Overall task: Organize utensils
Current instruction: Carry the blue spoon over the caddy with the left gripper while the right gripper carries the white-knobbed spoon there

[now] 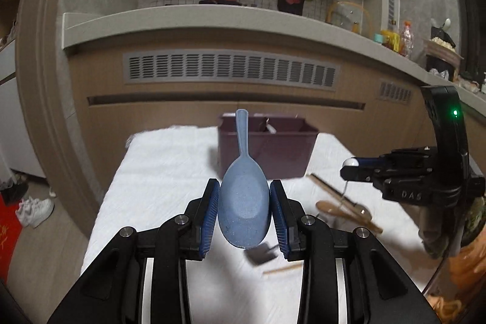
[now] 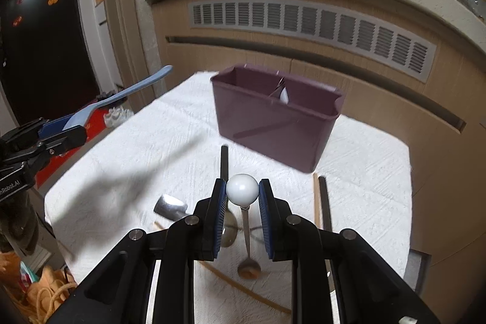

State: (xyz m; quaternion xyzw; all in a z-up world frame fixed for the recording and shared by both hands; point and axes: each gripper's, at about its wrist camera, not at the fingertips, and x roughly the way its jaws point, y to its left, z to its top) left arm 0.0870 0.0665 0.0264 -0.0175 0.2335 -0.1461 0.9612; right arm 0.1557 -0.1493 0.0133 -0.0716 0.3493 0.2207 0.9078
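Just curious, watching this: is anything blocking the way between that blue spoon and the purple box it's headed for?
Nothing visible. The left tongs hold the blue spoon in the air above the white cloth, and the purple box sits just beyond with its top open. The other utensils lie on the cloth nearer the camera, off the path.

A table covered in a white cloth [image 2: 152, 160] carried the scene. On it stood a purple bin [image 2: 273, 123], ahead of both tongs. Loose chopsticks [image 2: 316, 199] and a metal scoop [image 2: 170, 207] lay on the cloth beneath the right tongs.
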